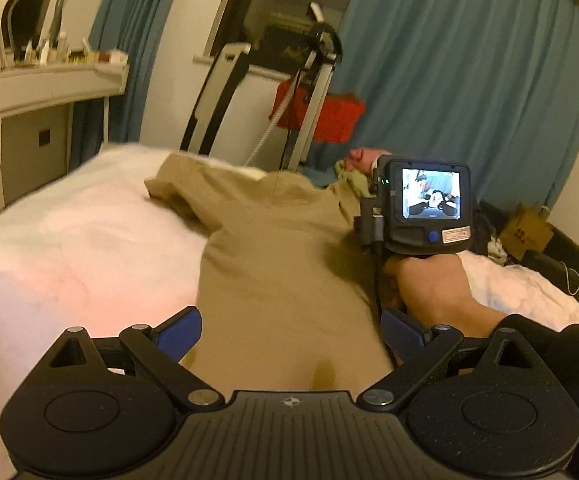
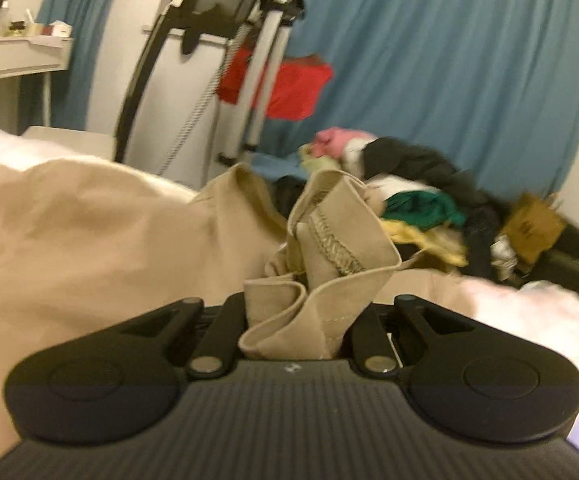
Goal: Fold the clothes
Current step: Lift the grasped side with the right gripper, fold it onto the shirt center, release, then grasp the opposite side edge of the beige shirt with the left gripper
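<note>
A tan shirt (image 1: 273, 256) lies spread on the white bed (image 1: 69, 240), one sleeve reaching toward the far left. My left gripper (image 1: 291, 334) hangs open just above the shirt's near part, blue pads wide apart, nothing between them. In the left wrist view a hand holds the right gripper's body (image 1: 425, 212) over the shirt's right side. In the right wrist view my right gripper (image 2: 295, 320) is shut on a bunched hem of the tan shirt (image 2: 329, 248), lifted off the bed. The fingertips are hidden by the cloth.
A pile of mixed clothes (image 2: 409, 196) lies beyond the shirt at the bed's far right. A garment steamer stand (image 1: 313, 80) with a red item, blue curtains (image 1: 469, 80) and a white desk (image 1: 29, 92) stand behind the bed. A brown box (image 1: 525, 232) sits at right.
</note>
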Demonstrator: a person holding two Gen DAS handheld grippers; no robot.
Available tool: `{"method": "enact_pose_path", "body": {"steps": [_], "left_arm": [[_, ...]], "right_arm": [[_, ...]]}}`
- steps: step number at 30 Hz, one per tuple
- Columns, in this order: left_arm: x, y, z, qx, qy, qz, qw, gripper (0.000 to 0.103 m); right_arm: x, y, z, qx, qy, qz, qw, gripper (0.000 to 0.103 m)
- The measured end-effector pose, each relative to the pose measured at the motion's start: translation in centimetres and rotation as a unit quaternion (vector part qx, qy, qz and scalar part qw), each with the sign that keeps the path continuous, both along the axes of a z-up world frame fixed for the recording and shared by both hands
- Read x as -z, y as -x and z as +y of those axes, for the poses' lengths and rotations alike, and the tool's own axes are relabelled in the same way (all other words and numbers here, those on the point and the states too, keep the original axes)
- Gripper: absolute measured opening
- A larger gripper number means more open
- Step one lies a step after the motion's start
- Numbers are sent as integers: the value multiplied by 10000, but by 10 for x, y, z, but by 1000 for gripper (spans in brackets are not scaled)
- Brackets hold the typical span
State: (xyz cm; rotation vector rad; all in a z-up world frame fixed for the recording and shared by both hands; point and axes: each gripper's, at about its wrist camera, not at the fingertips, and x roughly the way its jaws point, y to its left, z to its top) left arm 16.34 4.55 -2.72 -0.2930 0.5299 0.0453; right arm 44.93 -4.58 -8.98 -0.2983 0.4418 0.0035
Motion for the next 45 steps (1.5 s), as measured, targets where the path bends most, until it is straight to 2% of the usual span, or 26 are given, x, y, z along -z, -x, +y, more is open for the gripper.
{"method": "enact_pose_path", "body": {"steps": [2, 3, 4, 6, 11, 14, 18, 21, 24, 26, 28, 31, 34, 35, 36, 37, 38, 41, 42, 44, 45], "left_arm": [[5, -4, 0, 16, -26, 77, 10000, 97], [8, -6, 1, 24, -39, 115, 9999, 97], [11, -8, 1, 33, -52, 154, 9999, 97], [16, -12, 1, 49, -78, 231, 9997, 97], [20, -14, 0, 87, -124, 299, 9994, 97], [11, -4, -3, 107, -128, 189, 9997, 97], [-2, 9, -6, 133, -132, 41, 9998, 97], [-11, 19, -12, 156, -183, -59, 9997, 97], [-14, 32, -34, 219, -562, -129, 9981, 97], [-13, 41, -48, 341, -721, -123, 9967, 96], [-11, 47, -61, 515, -719, -41, 9961, 94], [-7, 57, -75, 869, -459, 193, 9950, 93], [-1, 65, -88, 1335, 72, 453, 9900, 91], [1, 67, -92, 1493, 258, 540, 9870, 86], [3, 69, -96, 1650, 444, 626, 9833, 83], [7, 70, -100, 1822, 664, 742, 9782, 75], [12, 69, -104, 1996, 943, 893, 9712, 68], [32, 65, -115, 2420, 1713, 1310, 9460, 60], [37, 63, -119, 2470, 1785, 1399, 9421, 60], [47, 57, -128, 2496, 1766, 1537, 9396, 60], [52, 55, -133, 2510, 1757, 1607, 9383, 60]], "right_arm": [[1, -6, -6, -239, -358, 280, 9987, 36], [0, -9, -8, -394, -582, 465, 9964, 58], [-4, -8, -13, -496, -748, 514, 9946, 72], [-18, 4, -21, -669, -1084, 484, 9907, 83], [-63, 45, -48, -842, -1689, 430, 9811, 82], [-91, 87, -71, -921, -1915, 283, 9768, 82], [-119, 164, -105, -877, -2348, 159, 9680, 82], [-129, 227, -132, -754, -2692, 75, 9601, 82], [-131, 297, -158, -608, -2885, -10, 9556, 82], [-127, 338, -177, -457, -3136, 23, 9484, 82], [-118, 366, -197, -347, -3500, 163, 9360, 82], [-104, 402, -227, -203, -3990, 234, 9164, 82], [-91, 416, -250, 38, -4059, 384, 9131, 83], [-88, 416, -255, 134, -4025, 469, 9141, 84], [-86, 414, -260, 189, -3993, 510, 9152, 84], [-84, 413, -265, 207, -4004, 516, 9146, 84], [-82, 411, -269, 191, -4117, 532, 9095, 84], [-77, 408, -278, 143, -4384, 599, 8967, 84], [-75, 408, -279, 126, -4432, 631, 8941, 84], [-72, 408, -281, 94, -4518, 697, 8893, 84], [-71, 407, -280, 91, -4469, 747, 8914, 84]]}}
